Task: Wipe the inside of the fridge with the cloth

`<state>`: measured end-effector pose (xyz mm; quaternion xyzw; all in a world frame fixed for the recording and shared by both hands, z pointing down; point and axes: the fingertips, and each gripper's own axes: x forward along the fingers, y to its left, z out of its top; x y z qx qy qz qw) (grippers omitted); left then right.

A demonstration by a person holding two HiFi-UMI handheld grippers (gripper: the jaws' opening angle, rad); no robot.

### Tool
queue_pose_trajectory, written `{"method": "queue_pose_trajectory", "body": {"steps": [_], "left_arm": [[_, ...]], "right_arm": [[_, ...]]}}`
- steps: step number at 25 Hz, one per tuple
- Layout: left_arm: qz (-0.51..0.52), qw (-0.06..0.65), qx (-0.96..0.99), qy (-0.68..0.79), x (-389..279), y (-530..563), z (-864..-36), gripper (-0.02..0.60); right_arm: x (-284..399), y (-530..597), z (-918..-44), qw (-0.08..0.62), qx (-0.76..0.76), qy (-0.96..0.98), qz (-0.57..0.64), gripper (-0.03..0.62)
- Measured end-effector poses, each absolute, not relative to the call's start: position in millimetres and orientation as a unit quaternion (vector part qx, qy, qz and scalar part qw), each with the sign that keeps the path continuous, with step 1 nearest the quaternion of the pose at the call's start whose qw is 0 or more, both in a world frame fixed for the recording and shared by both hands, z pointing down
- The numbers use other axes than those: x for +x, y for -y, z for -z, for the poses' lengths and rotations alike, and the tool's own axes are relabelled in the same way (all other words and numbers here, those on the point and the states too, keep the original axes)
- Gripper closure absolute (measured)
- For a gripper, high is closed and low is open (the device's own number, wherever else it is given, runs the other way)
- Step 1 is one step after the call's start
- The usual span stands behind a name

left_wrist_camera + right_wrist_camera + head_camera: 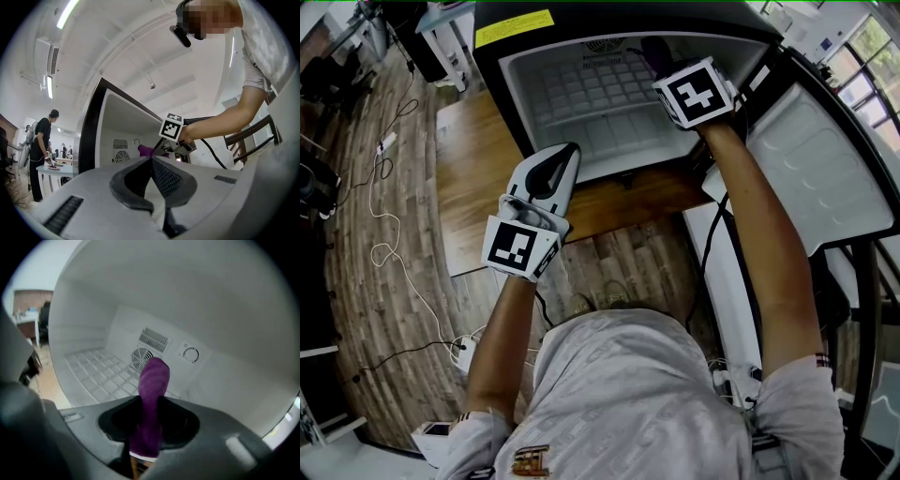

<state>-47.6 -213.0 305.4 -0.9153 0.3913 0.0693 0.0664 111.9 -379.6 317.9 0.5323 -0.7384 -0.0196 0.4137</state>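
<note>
– Standing open at the top of the head view, is that the small black fridge with the white inside [517, 89]?
– Yes. It sits on a light wooden platform [473, 178] above a dark plank floor [384, 309]. Its white-lined door [825, 169] is swung wide to the person's right.
– And inside?
– A white wire shelf [591, 94] lies across the compartment. The person's right arm reaches in over it, and the right gripper [150, 425] is well inside, towards the right-hand wall in the head view.
– What does it carry?
– The soft purple cloth [153, 380]. The right gripper view shows both jaws clamped on it. The free end stands up out of them in front of the back wall. Whether the cloth touches any wall, I cannot tell.
– The other hand?
– The left gripper [562, 159] hangs outside the fridge, by the lower left corner of the opening and over the platform. Its own view shows the jaw tips pressed together with nothing between them.
– Smaller details?
– A yellow label [514, 26] is stuck on the black top. On the back wall, a round fan grille [140, 358] sits beneath a slotted vent [153, 339], with a round dial [191, 354] just beside them.
</note>
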Motion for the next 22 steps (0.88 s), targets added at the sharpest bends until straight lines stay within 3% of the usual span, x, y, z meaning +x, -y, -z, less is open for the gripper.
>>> {"method": "queue_pose_trajectory", "body": {"steps": [8, 22], "left_arm": [[-0.071, 0.063, -0.916, -0.390, -43.9, 210.9, -307.3, 0.581], [-0.075, 0.066, -0.903, -0.417, -68.7, 210.6, -303.2, 0.581]], "right_arm": [[22.4, 340.8, -290.5, 0.298, 0.454, 0.839, -0.043, 0.480], [-89.5, 331.9, -329.3, 0.313, 0.346, 0.878, -0.105, 0.480]]}}
